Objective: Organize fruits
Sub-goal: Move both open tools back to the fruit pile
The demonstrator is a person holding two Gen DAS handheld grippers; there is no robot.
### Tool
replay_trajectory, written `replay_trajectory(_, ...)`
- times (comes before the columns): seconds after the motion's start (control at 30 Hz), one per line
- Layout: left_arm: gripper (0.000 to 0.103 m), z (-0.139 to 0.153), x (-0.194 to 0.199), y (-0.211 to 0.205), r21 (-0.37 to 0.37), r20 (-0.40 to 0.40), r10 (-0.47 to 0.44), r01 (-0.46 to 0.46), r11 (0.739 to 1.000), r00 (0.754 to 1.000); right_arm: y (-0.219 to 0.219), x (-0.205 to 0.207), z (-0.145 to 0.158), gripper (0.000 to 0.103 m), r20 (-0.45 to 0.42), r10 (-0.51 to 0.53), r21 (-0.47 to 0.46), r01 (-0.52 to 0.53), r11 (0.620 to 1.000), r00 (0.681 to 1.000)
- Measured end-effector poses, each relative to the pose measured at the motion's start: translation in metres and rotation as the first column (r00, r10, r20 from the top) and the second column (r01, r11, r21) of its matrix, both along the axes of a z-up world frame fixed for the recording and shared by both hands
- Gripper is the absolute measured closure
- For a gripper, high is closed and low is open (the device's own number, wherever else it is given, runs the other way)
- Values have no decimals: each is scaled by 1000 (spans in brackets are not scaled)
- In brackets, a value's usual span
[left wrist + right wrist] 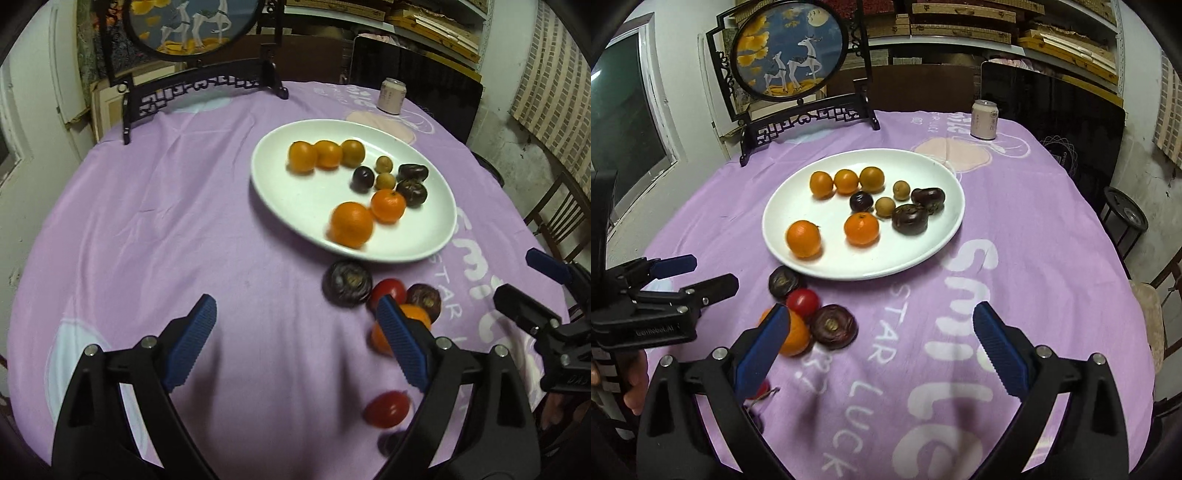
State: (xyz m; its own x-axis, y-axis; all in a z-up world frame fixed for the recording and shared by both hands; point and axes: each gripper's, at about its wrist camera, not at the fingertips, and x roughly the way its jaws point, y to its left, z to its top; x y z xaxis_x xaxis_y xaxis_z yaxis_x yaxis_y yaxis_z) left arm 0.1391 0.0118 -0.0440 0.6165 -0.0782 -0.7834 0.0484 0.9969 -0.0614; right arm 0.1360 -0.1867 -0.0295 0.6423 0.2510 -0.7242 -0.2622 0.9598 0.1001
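Note:
A white plate point(291, 199) point(783, 210) on the purple cloth holds several oranges, dark purple fruits and two small tan fruits. An orange point(351, 224) near its front rim looks blurred. In front of the plate lie loose fruits: a dark fruit point(347, 283) point(783, 281), a red tomato point(388, 291) point(802, 302), another dark fruit point(424, 300) point(833, 326), an orange point(415, 317) point(793, 334) and a second tomato point(387, 409). My left gripper point(295, 328) is open and empty, left of the loose fruits. My right gripper point(881, 332) is open and empty, just right of them.
A drink can point(390, 95) point(984, 119) stands at the far right of the table. A framed round deer picture on a black stand point(790, 51) stands at the far left. A dark panel point(1052, 110) and a chair point(557, 214) are beyond the right edge.

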Motion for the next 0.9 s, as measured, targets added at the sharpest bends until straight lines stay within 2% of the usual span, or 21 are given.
replay_trajectory(0.2, 13, 3, -9, 8, -15, 6, 15, -15, 1000, 1000, 7, -10, 2, 4, 9, 8, -19, -8, 1000, 1000)
replay_trajectory(0.37, 13, 3, -15, 12, -23, 7, 18, -18, 1000, 1000, 14, -15, -7, 4, -16, 36, -59, -37, 998, 999)
replay_trajectory(0.67, 13, -3, -27, 17, -17, -13, 5, -5, 1000, 1000, 29, 4, -59, 4, -128, 69, -181, -91, 979, 989)
replay_trajectory(0.77, 13, -3, -31, 20, -10, -13, 6, -6, 1000, 1000, 35, 16, -71, 4, -160, 100, -176, -128, 976, 982)
replay_trajectory(0.8, 13, -3, -31, 21, -11, -13, 10, -10, 1000, 1000, 37, 20, -72, 4, -158, 122, -147, -146, 978, 980)
replay_trajectory(0.83, 13, -2, -32, 24, -13, -13, 16, -17, 1000, 1000, 39, 23, -72, 6, -161, 140, -134, -162, 978, 977)
replay_trajectory(0.9, 13, -3, -32, 28, -17, -14, 29, -30, 999, 999, 47, 26, -70, 22, -132, 193, -116, -208, 971, 972)
